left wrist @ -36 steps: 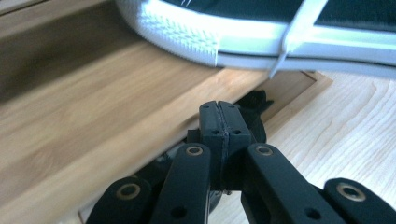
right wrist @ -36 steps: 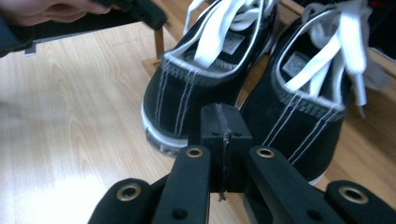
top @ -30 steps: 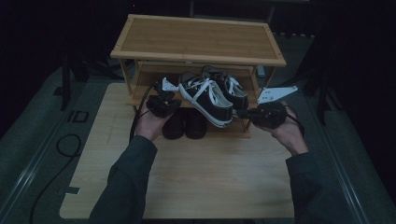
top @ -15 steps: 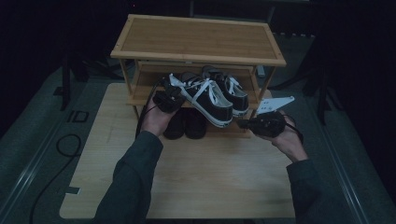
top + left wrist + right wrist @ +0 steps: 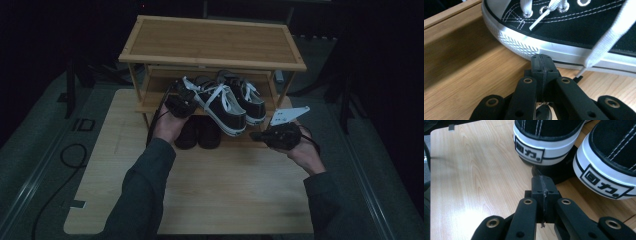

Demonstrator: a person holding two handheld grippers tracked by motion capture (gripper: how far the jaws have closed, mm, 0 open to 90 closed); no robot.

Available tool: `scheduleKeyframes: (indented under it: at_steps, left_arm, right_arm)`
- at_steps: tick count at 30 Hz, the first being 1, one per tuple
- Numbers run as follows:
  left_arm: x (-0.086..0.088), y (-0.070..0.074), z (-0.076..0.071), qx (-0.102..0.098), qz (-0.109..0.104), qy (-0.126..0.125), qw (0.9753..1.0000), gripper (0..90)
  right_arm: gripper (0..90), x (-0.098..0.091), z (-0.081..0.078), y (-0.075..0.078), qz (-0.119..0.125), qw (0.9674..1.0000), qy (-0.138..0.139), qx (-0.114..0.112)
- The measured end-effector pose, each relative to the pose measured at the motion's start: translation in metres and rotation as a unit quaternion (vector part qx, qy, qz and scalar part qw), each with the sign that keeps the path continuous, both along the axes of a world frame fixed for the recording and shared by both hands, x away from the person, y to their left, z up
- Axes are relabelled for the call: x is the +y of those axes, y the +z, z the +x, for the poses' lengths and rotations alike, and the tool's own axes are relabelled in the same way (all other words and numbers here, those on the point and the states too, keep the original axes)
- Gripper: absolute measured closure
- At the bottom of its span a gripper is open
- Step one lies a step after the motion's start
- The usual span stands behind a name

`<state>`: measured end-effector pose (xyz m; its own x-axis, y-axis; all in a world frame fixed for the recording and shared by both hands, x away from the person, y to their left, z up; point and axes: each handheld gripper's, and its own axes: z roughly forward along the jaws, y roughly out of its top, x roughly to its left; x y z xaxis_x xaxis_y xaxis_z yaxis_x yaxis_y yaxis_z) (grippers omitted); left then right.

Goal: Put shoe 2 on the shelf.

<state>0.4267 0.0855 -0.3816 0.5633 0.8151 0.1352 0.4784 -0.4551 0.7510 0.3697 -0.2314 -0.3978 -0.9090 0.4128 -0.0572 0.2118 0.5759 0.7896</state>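
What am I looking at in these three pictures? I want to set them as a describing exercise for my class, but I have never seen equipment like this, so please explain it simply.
No robot here: a person holds a handheld two-jaw tool in each hand. The high view looks down from above the person. The left gripper is up against a black-and-white sneaker on the middle shelf of a wooden shoe rack. The right gripper is lower, by the rack's right side. A second sneaker sits beside the first, and a pair of dark shoes stands below them.

The other two pictures come from cameras riding on the tools. The left gripper view shows closed jaws touching, or nearly touching, the sneaker's white sole. The right gripper view shows closed jaws pointing at the sneakers' heels. Neither tool holds anything.
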Motion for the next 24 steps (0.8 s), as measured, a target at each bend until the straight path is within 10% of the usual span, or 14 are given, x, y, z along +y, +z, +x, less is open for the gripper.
scheduleKeyframes:
  at_steps: [24]
  left_arm:
    - [-0.002, 0.002, 0.026, 0.002, 0.018, 0.036, 0.9992, 90.0]
  right_arm:
    - [89.7, 0.003, -0.001, -0.006, 0.002, 1.0, 0.009, 0.002]
